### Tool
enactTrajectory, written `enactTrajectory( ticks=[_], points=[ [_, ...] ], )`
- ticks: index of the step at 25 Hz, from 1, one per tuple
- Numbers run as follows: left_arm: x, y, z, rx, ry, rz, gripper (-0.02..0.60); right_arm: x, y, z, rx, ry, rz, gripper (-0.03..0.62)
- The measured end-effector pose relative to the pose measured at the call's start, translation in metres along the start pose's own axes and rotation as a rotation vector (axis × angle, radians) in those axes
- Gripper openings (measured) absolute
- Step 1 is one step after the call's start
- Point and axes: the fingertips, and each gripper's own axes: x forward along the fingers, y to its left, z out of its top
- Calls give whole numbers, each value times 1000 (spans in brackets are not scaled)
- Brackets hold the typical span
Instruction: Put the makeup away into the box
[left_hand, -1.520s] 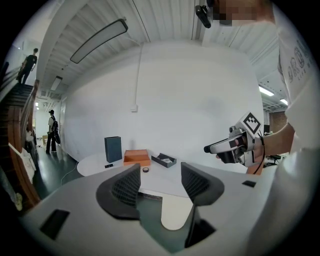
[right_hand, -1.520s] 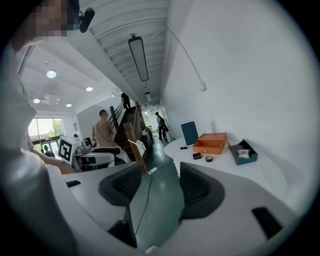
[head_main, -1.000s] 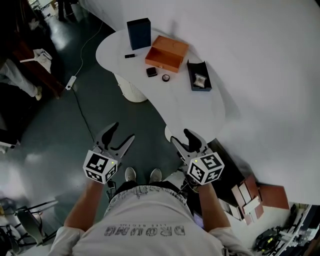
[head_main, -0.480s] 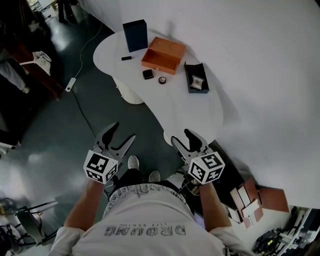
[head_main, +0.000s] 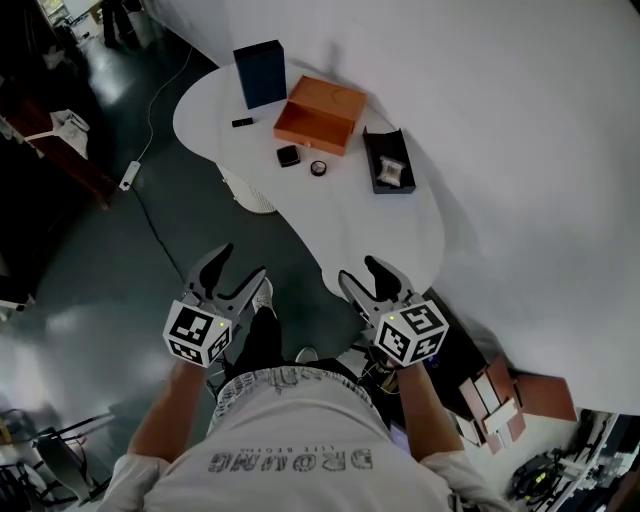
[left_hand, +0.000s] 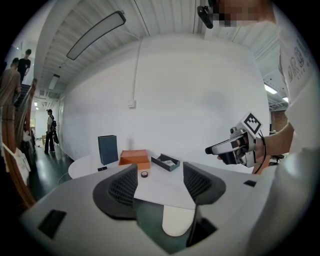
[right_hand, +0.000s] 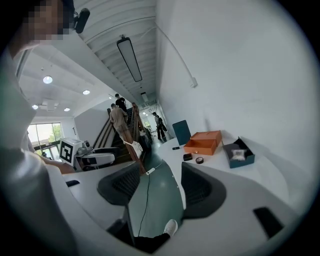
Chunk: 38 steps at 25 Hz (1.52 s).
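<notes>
An open orange box (head_main: 320, 113) lies on the white table (head_main: 350, 215), far ahead of both grippers. Near it are a black square compact (head_main: 288, 155), a small round pot (head_main: 318, 168) and a thin black stick (head_main: 242, 122). My left gripper (head_main: 240, 265) and right gripper (head_main: 360, 272) hang open and empty over the floor, short of the table's near end. The left gripper view shows the orange box (left_hand: 135, 159) and the pot (left_hand: 144, 174) beyond the open jaws. In the right gripper view the box (right_hand: 204, 142), compact (right_hand: 187, 157) and pot (right_hand: 199, 160) lie off to the right.
A tall dark blue box (head_main: 259, 73) stands behind the orange one. A dark tray (head_main: 388, 160) holding a white item sits to its right. A cable with a plug (head_main: 130, 172) runs over the dark floor at left. People stand by a staircase (right_hand: 120, 122).
The person has stepped forward, one foot swinging ahead. Both grippers travelled with the body toward the table, jaws unchanged. The things on the table have slid left and slightly down in the head view.
</notes>
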Motion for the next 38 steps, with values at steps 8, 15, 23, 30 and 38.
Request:
enactTrajectory(
  ticks=[8,15,23,30,38],
  points=[
    [40,49,-1,-14,10,-47,291,53,-14,15,19,14,-34,270],
    [74,100,-1,-23,38,-71,291,102,-29,28,45,42,-63,270],
    [113,148,1,-40,62,-125,291,154,-41,49,65,57,-103,270],
    [136,190,12,-43,57,-158,291,195,-45,70,73,62,-133,270],
    [157,240,21,-52,61,-194,291,241,-46,95,77,63,-167,268]
  ],
)
